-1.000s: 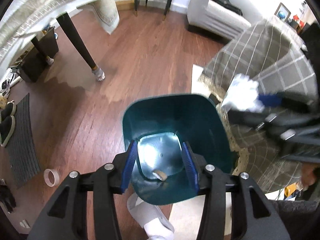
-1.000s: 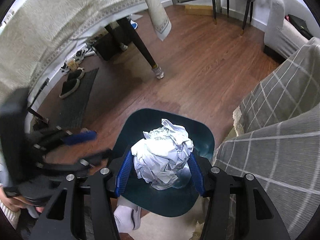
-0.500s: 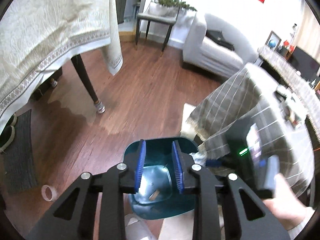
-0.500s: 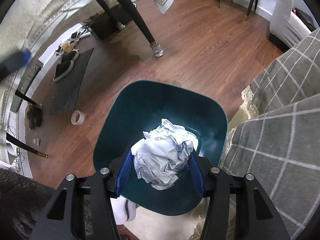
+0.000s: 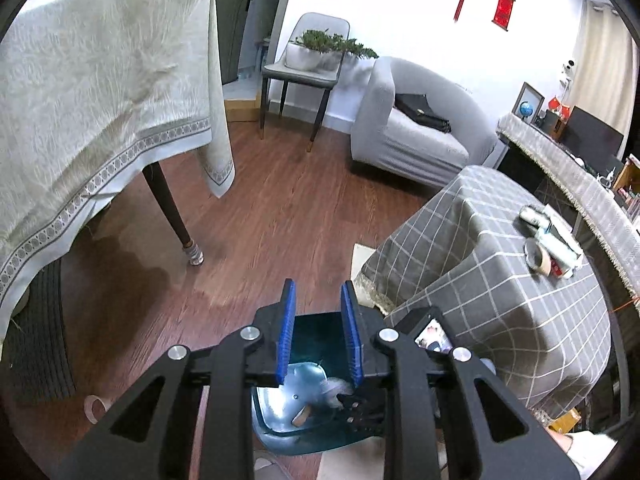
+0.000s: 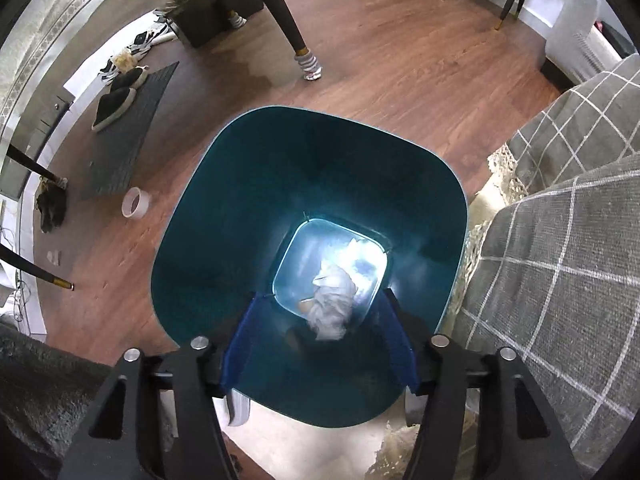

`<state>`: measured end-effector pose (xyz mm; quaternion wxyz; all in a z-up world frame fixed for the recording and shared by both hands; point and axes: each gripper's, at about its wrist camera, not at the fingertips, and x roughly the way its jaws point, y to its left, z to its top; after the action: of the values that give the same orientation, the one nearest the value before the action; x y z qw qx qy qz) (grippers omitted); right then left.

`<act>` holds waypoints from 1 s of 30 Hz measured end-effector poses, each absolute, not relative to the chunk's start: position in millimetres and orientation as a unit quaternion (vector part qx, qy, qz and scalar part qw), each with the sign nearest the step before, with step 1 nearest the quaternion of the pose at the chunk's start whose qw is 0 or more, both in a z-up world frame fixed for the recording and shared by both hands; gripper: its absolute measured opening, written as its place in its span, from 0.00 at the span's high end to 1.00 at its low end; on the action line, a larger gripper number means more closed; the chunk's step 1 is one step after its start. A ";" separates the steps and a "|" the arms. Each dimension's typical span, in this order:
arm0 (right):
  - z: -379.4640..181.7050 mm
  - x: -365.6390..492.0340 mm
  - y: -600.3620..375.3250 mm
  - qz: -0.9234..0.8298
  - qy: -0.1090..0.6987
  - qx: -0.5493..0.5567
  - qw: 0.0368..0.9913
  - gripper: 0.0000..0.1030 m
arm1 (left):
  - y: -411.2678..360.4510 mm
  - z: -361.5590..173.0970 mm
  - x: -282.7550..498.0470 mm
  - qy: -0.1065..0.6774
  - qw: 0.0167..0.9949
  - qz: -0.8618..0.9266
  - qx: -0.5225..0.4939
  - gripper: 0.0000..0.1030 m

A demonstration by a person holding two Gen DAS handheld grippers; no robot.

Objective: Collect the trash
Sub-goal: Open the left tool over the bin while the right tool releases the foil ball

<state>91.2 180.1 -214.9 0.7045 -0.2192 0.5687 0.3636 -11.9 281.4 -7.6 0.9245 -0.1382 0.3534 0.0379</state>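
Observation:
A teal waste bin (image 6: 240, 160) stands on the wood floor, and I look straight down into it in the right wrist view. My right gripper (image 6: 320, 298) hangs over its mouth with the jaws opening. The crumpled white paper ball (image 6: 334, 304) is free of the pads and lies blurred near the bin's pale bottom, beside a small brown scrap (image 6: 306, 304). My left gripper (image 5: 318, 284) is higher, above the bin (image 5: 316, 336). Its jaws are closing to a narrow gap with nothing between them. The paper ball (image 5: 334, 386) shows below the left gripper's blue pads.
A roll of tape (image 6: 136, 202) lies on the floor left of the bin. A dark table leg (image 6: 292, 28) stands beyond it. A low table under a grey checked cloth (image 5: 500, 280) is close on the right, with tubes and a roll on top. Slippers sit on a dark mat (image 6: 132, 128).
The right jaws spread and the paper ball dropped from them into the bin as the gripper sank toward it. The left gripper rose, tilted up toward the room, and its jaws narrowed.

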 end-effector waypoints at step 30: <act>-28.2 75.1 87.1 0.427 0.380 -0.136 0.809 0.42 | 234.2 44.8 -4.4 0.278 0.951 0.037 -0.132 0.59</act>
<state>75.1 87.1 -28.2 0.8095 -0.1356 0.3799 0.4267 -4.4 234.2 44.8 0.9507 -0.1317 0.2782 0.0371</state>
